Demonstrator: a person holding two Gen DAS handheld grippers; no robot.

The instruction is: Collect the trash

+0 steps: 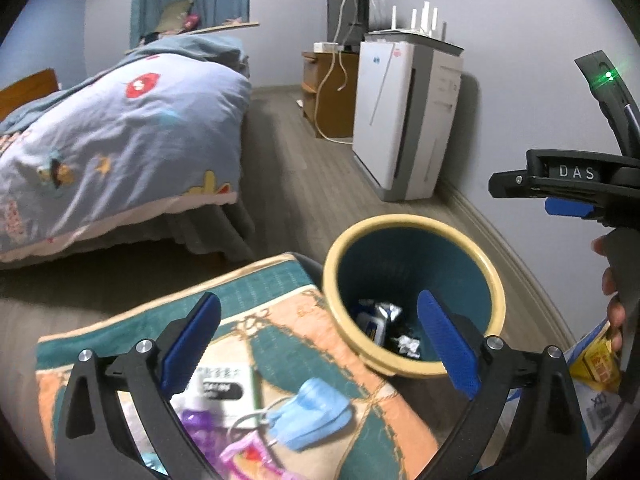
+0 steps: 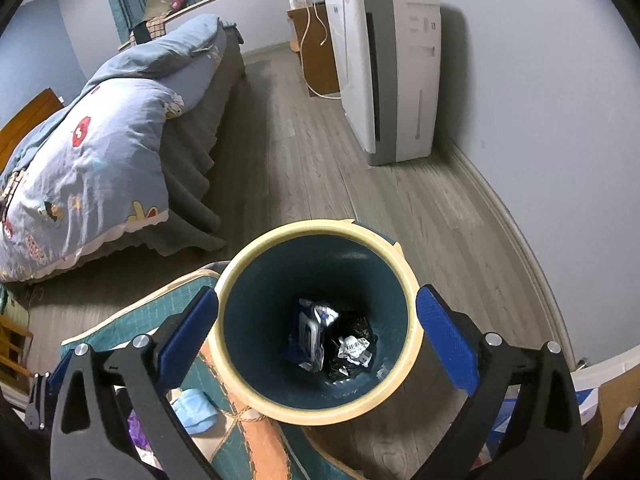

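Observation:
A round bin with a cream rim (image 1: pixel 400 222) (image 2: pixel 320 226) and a teal inside stands on the wood floor beside a patterned cushion (image 1: pixel 260 280). In the bin lie a blue-and-white packet (image 2: pixel 310 332) and crumpled wrappers (image 2: pixel 354 350). My right gripper (image 2: pixel 317 300) hangs open straight above the bin's mouth, holding nothing. My left gripper (image 1: pixel 318 312) is open and empty too, over the cushion's edge next to the bin. On the cushion lie a blue face mask (image 1: pixel 308 412) (image 2: pixel 196 408), a white packet (image 1: pixel 224 388) and purple and pink wrappers (image 1: pixel 200 432).
A bed with a blue quilt (image 1: pixel 120 128) fills the left side. A white air purifier (image 1: pixel 404 120) and a wooden cabinet (image 1: pixel 328 92) stand along the right wall. A person's hand (image 1: pixel 612 308) holds the right tool's handle, with a yellow packet (image 1: pixel 596 364) below it.

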